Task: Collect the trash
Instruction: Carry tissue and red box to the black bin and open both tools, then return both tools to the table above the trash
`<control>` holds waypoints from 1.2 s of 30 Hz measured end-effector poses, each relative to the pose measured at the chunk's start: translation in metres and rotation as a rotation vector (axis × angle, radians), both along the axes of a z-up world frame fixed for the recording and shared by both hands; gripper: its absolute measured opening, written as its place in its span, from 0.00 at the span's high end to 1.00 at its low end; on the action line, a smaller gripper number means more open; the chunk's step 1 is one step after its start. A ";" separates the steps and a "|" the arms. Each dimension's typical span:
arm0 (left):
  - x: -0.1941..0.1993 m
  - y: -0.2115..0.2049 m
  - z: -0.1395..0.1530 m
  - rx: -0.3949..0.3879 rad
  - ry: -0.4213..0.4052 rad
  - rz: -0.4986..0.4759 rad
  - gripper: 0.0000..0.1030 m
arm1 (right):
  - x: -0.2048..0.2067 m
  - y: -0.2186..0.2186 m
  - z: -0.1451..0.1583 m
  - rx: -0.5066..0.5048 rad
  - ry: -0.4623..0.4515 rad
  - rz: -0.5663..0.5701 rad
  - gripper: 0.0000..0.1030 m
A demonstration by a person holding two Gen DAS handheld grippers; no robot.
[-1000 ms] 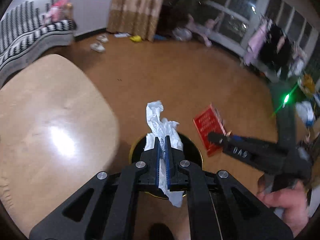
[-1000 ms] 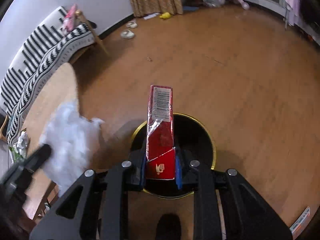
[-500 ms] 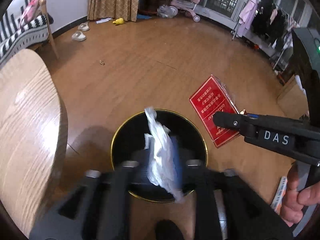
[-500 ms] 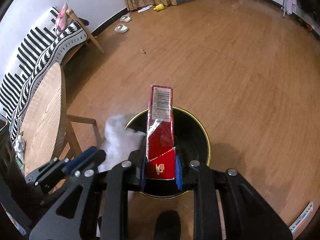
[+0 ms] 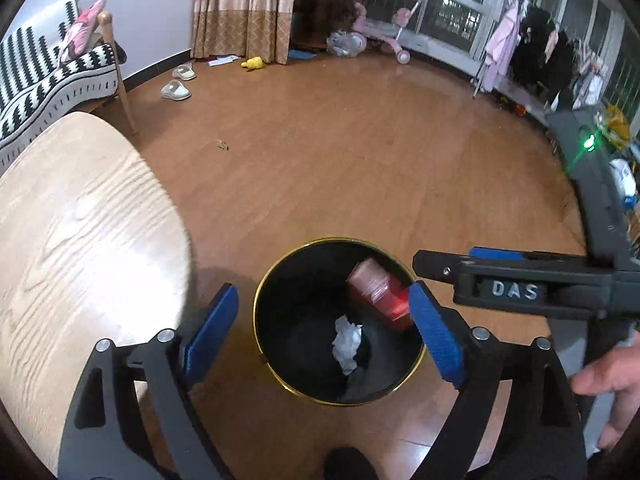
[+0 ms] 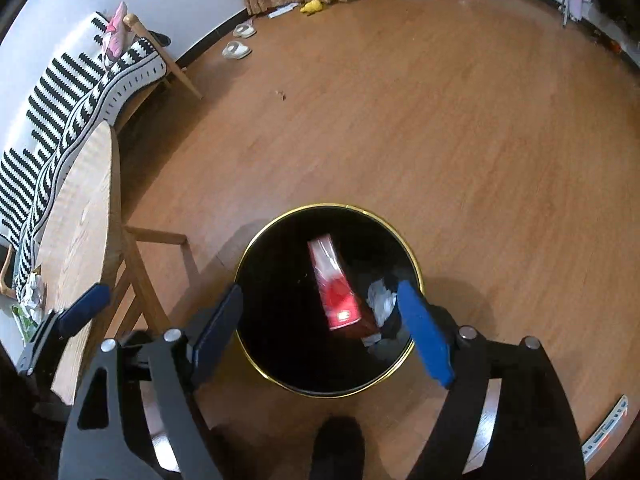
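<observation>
Crumpled tissue [image 5: 347,345] and red carton [image 6: 335,285] lie in the round bin [image 6: 414,270]; both grippers' fingers [image 5: 436,336] spread wide, empty

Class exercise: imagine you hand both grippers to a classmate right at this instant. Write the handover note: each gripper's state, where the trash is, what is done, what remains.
Left gripper: open, empty, above the bin.
Right gripper: open, empty, also above the bin.
Black bin with a gold rim stands on the wood floor beside the wooden table.
Red carton is inside the bin, tilted; it looks blurred, so it may not have settled.
White tissue lies inside the bin next to the carton.
Done: both pieces are in the bin.
Left: crumpled wrappers sit at the table's far edge in the right wrist view, probably the next pickup.
</observation>
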State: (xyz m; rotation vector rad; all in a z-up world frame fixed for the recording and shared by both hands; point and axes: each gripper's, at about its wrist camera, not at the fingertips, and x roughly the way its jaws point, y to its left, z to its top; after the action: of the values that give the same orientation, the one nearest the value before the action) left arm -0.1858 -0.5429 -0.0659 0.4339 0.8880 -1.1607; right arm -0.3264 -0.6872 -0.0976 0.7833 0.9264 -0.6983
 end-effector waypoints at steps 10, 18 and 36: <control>0.050 0.104 0.056 -0.057 -0.078 0.202 0.10 | 0.067 0.059 0.059 -0.119 -0.094 0.118 0.23; 0.142 0.279 0.082 -0.010 -0.131 0.590 0.10 | 0.188 0.183 0.104 -0.162 -0.171 0.405 0.17; 0.244 0.622 0.044 0.069 0.087 1.115 0.10 | 0.373 0.480 0.094 -0.111 -0.176 0.910 0.17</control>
State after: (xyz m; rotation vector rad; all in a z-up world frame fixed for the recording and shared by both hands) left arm 0.0585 0.0789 -0.0223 -0.0929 1.0292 -0.1208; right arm 0.0467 -0.2070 -0.0036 0.2523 0.9520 0.1175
